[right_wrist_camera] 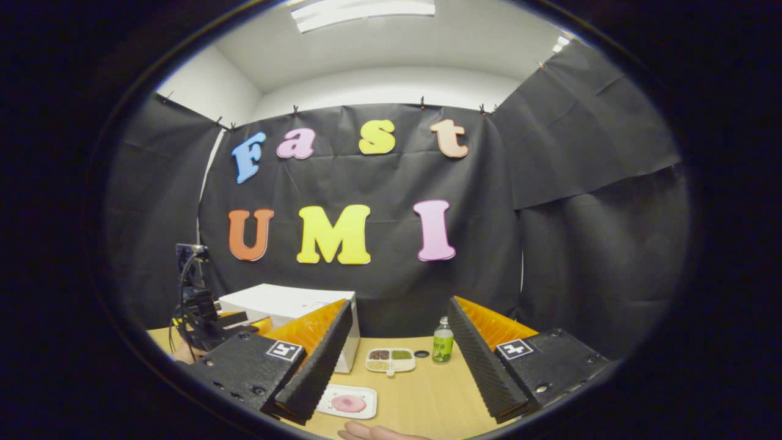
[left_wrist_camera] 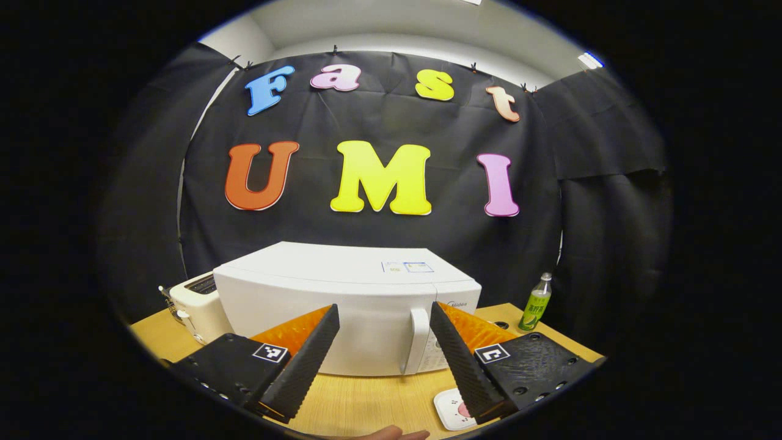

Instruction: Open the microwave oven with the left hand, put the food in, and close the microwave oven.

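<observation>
A white microwave oven (left_wrist_camera: 342, 299) stands on the wooden table with its door closed. Its upright white handle (left_wrist_camera: 417, 339) shows between my fingers in the left gripper view. My left gripper (left_wrist_camera: 383, 321) is open in front of the door, apart from it, with nothing held. A white plate with pink food (right_wrist_camera: 348, 403) lies on the table in front of the microwave oven (right_wrist_camera: 287, 304); its corner (left_wrist_camera: 453, 408) sits by the left gripper's right-hand finger. My right gripper (right_wrist_camera: 398, 316) is open and empty above the table. The left gripper (right_wrist_camera: 204, 321) appears at the left of the right gripper view.
A white toaster (left_wrist_camera: 194, 302) stands left of the microwave. A green bottle (left_wrist_camera: 536, 304) (right_wrist_camera: 442, 342) is at the back right of the wooden table (right_wrist_camera: 421, 397). A divided tray of grains (right_wrist_camera: 391, 360) lies beside the microwave. Fingertips (right_wrist_camera: 372, 432) show at the near edge.
</observation>
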Demonstrator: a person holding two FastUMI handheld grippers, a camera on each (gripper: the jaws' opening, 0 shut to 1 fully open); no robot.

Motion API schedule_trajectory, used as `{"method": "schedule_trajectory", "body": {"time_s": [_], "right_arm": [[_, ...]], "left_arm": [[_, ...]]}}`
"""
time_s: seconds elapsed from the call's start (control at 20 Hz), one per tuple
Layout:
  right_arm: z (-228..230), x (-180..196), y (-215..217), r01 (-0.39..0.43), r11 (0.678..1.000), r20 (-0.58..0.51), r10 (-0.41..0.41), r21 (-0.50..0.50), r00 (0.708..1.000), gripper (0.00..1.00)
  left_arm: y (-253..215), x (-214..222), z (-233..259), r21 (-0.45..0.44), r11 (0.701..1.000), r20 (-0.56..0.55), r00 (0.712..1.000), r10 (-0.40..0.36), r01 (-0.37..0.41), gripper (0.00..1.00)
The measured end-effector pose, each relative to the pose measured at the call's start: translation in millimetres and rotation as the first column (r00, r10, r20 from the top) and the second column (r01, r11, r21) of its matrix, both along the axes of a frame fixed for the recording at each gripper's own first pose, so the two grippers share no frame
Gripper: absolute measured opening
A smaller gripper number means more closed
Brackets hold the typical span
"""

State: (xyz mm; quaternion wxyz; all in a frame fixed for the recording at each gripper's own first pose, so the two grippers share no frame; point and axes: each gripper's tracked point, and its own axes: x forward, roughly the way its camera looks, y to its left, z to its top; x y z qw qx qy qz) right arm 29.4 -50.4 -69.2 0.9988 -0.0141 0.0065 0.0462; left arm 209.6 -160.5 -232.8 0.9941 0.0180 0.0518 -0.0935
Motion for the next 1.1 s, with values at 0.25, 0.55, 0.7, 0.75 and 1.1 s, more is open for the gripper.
{"method": "schedule_trajectory", "body": {"time_s": [0.25,0.55,0.7,0.75,1.1], "right_arm": [[-33.7,12.4,-2.7,-0.038,0.999,-0.037,0.037,-0.007,0.999,1.00],[-53.2,26.6,-24.7,-0.036,0.997,-0.023,0.035,-0.068,0.999,0.91],[-51.1,26.8,-29.4,-0.038,0.993,0.015,0.039,-0.108,0.999,1.00],[-51.4,26.7,-28.9,-0.045,0.993,0.021,0.048,-0.111,0.999,1.00],[-61.5,33.5,-33.9,-0.081,0.995,-0.022,0.080,-0.064,0.997,0.92]], "left_arm": [[-51.7,23.6,-52.9,0.012,0.998,-0.031,0.997,-0.063,0.064,0.95],[-70.1,52.7,-81.3,0.055,0.998,-0.010,1.000,-0.021,0.022,0.97],[-51.5,69.0,-92.4,0.021,0.998,-0.021,0.998,0.061,-0.061,0.85],[-44.2,69.3,-102.5,0.016,0.996,-0.073,0.994,0.084,-0.083,0.85],[-46.5,72.4,-97.1,-0.022,0.996,-0.019,0.996,0.091,-0.091,0.84]]}}
